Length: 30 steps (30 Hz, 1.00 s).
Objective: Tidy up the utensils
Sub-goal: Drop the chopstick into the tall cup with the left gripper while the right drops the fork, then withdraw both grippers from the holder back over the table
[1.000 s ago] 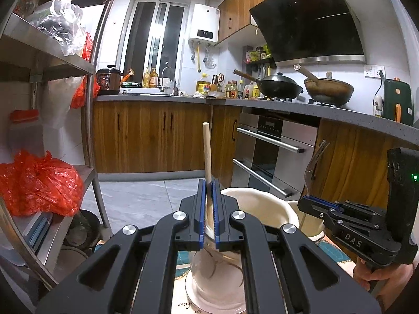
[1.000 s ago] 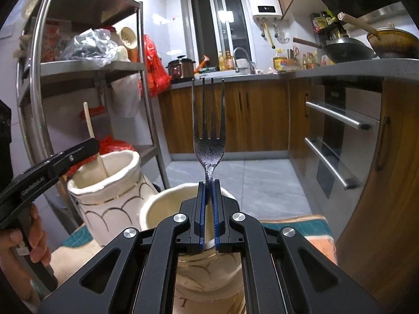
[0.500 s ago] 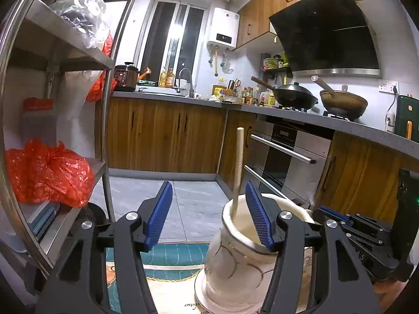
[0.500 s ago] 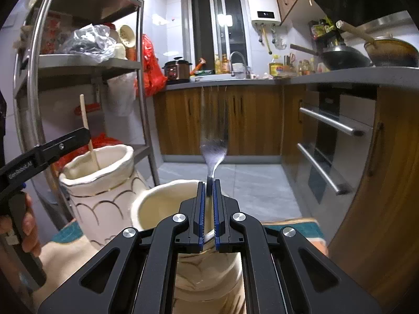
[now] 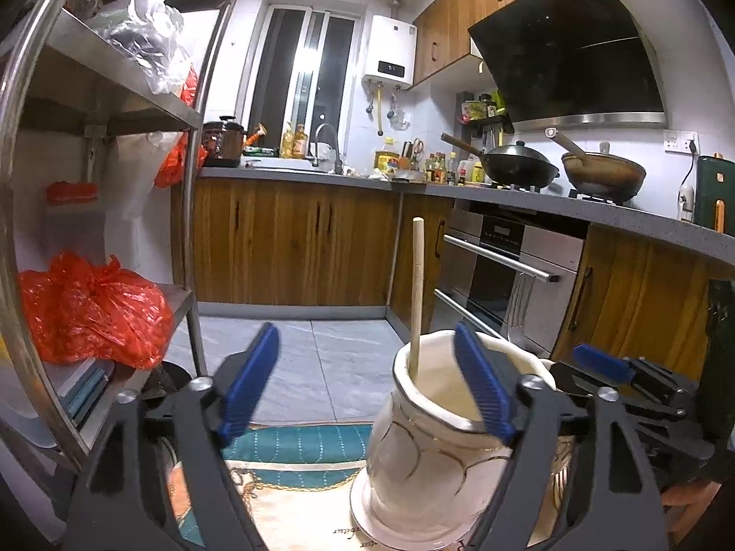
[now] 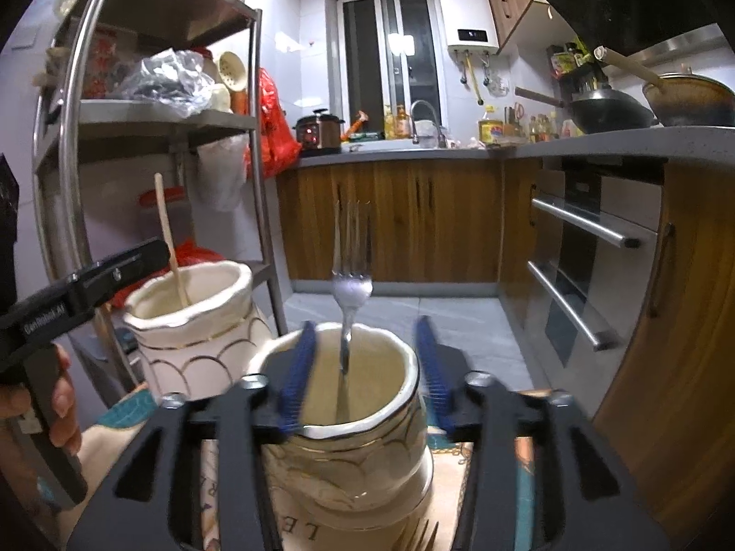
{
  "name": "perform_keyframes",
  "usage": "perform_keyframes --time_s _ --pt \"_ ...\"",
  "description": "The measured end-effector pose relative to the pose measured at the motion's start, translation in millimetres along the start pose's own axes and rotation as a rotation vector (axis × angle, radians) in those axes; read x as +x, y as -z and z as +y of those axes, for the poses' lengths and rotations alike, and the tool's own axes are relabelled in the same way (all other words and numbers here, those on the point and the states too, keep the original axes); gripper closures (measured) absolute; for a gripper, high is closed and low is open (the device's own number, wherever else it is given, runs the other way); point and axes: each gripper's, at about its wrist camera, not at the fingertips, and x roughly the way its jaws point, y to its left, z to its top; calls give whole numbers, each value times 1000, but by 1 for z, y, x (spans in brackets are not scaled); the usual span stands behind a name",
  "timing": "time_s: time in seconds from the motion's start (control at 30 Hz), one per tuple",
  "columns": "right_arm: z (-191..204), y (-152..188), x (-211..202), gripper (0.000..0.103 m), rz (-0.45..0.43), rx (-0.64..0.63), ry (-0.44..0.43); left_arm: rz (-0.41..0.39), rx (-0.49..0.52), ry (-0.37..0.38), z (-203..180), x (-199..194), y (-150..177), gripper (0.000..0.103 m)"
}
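Both drops are finishing: the left gripper [image 5: 365, 379] and right gripper [image 6: 365, 369] are spreading open, empty, the wooden stick [image 5: 417, 296] standing in its ceramic jar [image 5: 432, 450] and the fork [image 6: 349, 289] in the neighbouring ceramic jar [image 6: 353, 441], so next likely comes drawing both back clear.

jars [image 6: 353, 450]: cream, gold scallop lines | mat [image 5: 298, 447]: teal border | fork [image 6: 351, 287]: silver | bag [image 5: 92, 312]: red

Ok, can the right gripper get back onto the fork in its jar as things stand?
Probably yes. The fork stands upright in the jar, its upper part clear above the rim, between the opening jaws of the right gripper; nothing blocks it.
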Motion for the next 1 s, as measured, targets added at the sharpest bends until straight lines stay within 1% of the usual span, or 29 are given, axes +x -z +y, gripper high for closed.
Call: perform_keyframes --time_s 0.07,0.1,0.13,0.23,0.27,0.3,0.37,0.53,0.63,0.7,0.73,0.83,0.9,1.0 --pt "-2 -2 -5 32 -14 12 -11 -11 -3 -9 1 -4 0 13" --pt "-3 -4 -7 25 -19 16 -8 -15 -6 -15 2 -6 0 7" --pt "-4 -5 -10 17 -27 24 -5 -23 -11 -22 2 -8 0 5" --pt "-9 -10 -21 13 -53 51 -7 -31 -19 -37 3 -13 1 5" --pt "-10 -11 -24 9 -61 55 -2 -29 -17 -39 3 -14 2 5" --pt "-10 -12 -29 8 -73 58 5 -26 -14 -41 3 -16 3 5" --pt "-12 -12 -39 6 -89 66 14 -30 -12 -46 2 -20 5 5" --pt "-12 -8 -53 5 -73 66 42 -33 11 -55 -3 -33 10 5" --pt "-8 -2 -62 5 -63 43 69 -20 62 -31 -10 -43 14 5" --pt "-6 1 -70 5 -57 35 67 -3 77 -10 -14 -49 17 5" --pt "-5 3 -73 5 -51 36 60 3 79 5 -15 -53 19 5" --pt "-3 10 -84 5 -41 40 51 7 83 20 -16 -65 25 5" --pt "-2 15 -90 5 -26 45 50 11 88 9 -17 -72 29 5" --pt "-6 23 -98 5 7 59 48 19 70 51 -13 -85 33 5"
